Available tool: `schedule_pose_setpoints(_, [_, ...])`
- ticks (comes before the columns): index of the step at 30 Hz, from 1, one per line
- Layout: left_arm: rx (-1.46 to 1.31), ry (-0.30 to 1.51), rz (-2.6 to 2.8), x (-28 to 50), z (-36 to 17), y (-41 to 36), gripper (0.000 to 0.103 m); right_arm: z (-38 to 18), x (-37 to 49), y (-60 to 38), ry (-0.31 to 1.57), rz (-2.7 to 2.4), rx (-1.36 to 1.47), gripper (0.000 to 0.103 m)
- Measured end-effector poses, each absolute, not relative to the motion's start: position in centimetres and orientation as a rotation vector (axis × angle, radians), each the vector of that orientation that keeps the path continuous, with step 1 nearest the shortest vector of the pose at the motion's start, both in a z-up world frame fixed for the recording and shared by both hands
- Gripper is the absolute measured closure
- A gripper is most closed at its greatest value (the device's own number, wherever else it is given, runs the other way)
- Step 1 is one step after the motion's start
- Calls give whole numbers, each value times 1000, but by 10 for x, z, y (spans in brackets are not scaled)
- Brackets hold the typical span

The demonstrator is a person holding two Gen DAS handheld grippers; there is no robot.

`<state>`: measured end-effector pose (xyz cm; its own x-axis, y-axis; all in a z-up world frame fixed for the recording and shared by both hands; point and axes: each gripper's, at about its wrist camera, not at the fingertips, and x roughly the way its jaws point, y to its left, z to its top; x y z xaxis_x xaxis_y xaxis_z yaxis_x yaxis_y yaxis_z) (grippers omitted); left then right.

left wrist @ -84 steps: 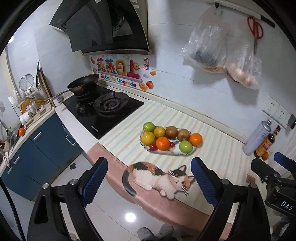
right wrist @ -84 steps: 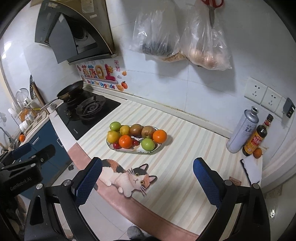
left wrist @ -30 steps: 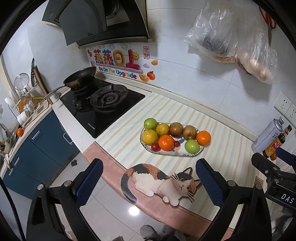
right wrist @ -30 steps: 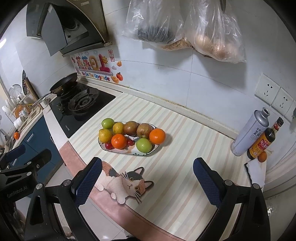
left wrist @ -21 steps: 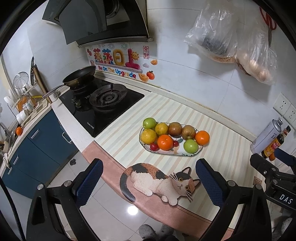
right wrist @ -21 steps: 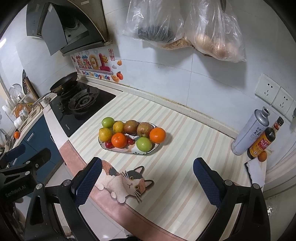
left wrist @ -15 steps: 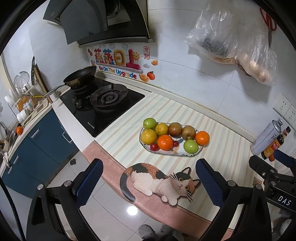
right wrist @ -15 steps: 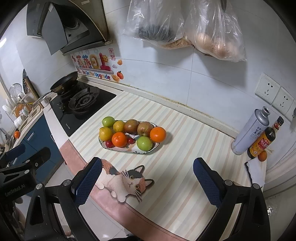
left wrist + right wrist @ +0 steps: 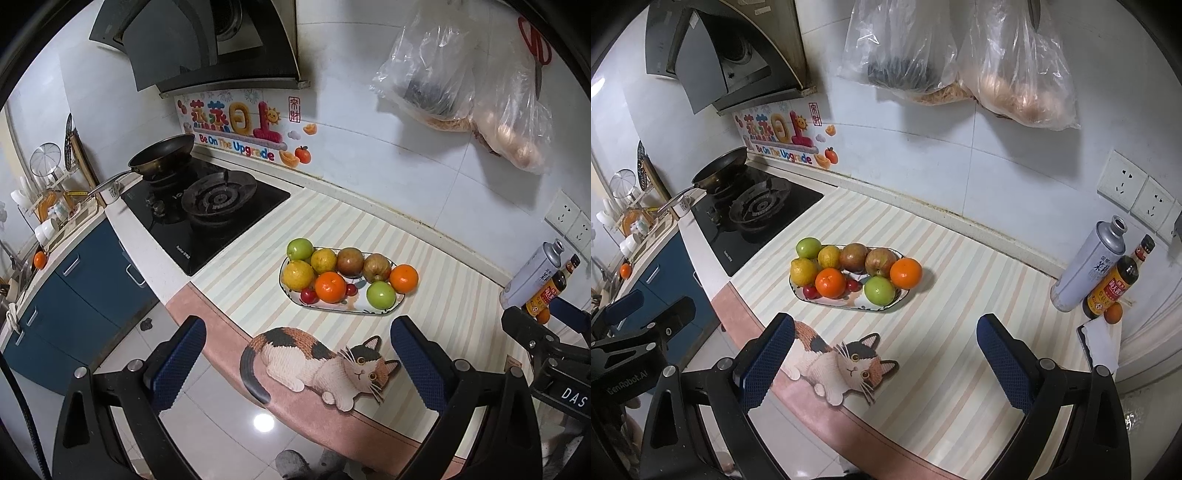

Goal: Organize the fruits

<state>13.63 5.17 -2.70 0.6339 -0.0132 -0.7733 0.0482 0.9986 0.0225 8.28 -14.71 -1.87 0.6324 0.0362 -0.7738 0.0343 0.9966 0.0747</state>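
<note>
Both grippers hang over the near edge of the striped counter, well short of the fruit. The left gripper (image 9: 299, 363) has its blue-padded fingers (image 9: 177, 363) spread wide with nothing between them, and the right gripper (image 9: 886, 360) stands just as wide apart and equally empty. The right gripper's black body also shows at the right edge of the left wrist view, and the left one's at the left edge of the right wrist view.

The fruit sits on an oval plate (image 9: 332, 308) in the middle of the striped mat (image 9: 461, 295), to the right of the black gas hob (image 9: 207, 218). On the plate, a green apple (image 9: 300, 248) lies at the far left, then a yellow citrus (image 9: 323, 260) and two brownish-red fruits (image 9: 350, 261) along the far side. A lemon (image 9: 297, 275), an orange (image 9: 330, 286) and a second green apple (image 9: 381, 294) lie along the near side, with small red cherries (image 9: 308, 294) tucked beside them. Another orange (image 9: 905, 272) rests at the right end, against the rim.

A cat-shaped sticker (image 9: 321, 363) lies on the near counter edge, between the plate and the grippers.

Compared with 2.8 seconds ago, the fruits keep the same arrangement on the plate. Both views have shifted slightly: the plate now sits a little higher and nearer the middle, and the finger spread is unchanged.

At the far right stand a grey canister (image 9: 1089, 269) and a sauce bottle (image 9: 1112, 288), touching or nearly so.
</note>
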Motion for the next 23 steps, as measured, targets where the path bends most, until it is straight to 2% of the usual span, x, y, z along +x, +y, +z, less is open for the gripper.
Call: schedule_pose_setpoints(23, [54,880,-40,140,-25,51,1,-15,85,-145,882,11,84,2])
